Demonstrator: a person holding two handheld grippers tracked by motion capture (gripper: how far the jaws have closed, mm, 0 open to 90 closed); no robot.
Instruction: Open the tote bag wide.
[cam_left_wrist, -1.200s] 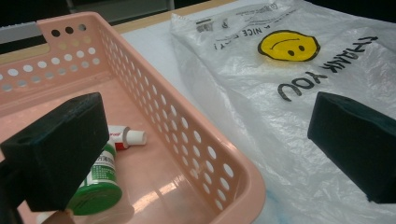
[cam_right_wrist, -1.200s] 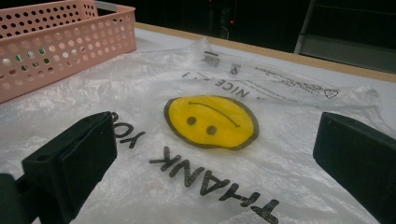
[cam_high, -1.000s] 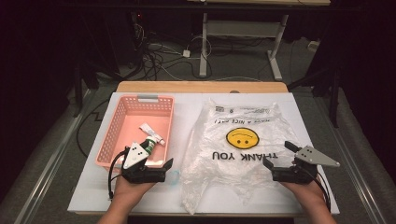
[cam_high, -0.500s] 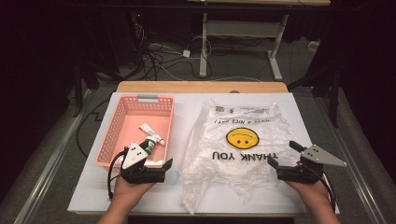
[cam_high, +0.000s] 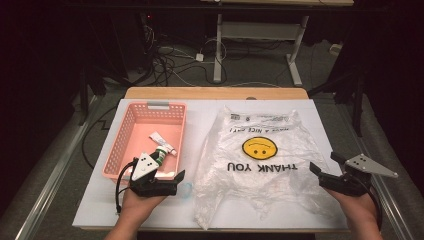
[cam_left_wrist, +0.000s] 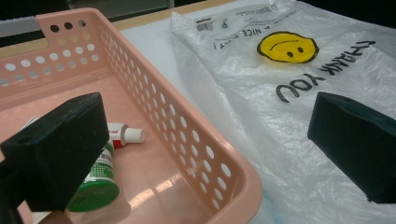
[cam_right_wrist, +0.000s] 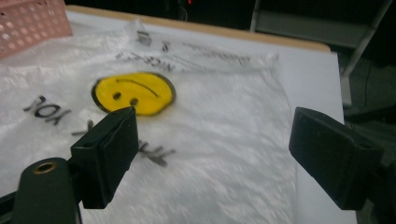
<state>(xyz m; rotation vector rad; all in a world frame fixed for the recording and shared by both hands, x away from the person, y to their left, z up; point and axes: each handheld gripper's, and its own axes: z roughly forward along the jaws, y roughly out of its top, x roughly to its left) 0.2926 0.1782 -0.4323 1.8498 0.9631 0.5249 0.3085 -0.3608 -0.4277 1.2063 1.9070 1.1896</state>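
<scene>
On the desk (cam_high: 210, 107), seen from the high view, a thin crinkled plastic bag (cam_high: 260, 170) lies flat, printed with a yellow smiley and THANK YOU. Left of the bag sits a pink perforated basket (cam_high: 125, 145) holding a green-capped bottle (cam_high: 161, 154) and a small white tube (cam_high: 161, 141). The right tool (cam_high: 330, 167) has slid outward to the bag's right edge since a second ago and its jaws have just been narrowing, nothing between them; I judge a pinch on that edge is near. The left tool (cam_high: 181, 176) has stayed by the basket's near corner.

The left gripper view has that tool (cam_left_wrist: 201, 154) released, jaws straddling the basket's rim (cam_left_wrist: 219, 182).

The right gripper view has its tool (cam_right_wrist: 212, 154) gaping above the filmy bag (cam_right_wrist: 210, 140).
</scene>
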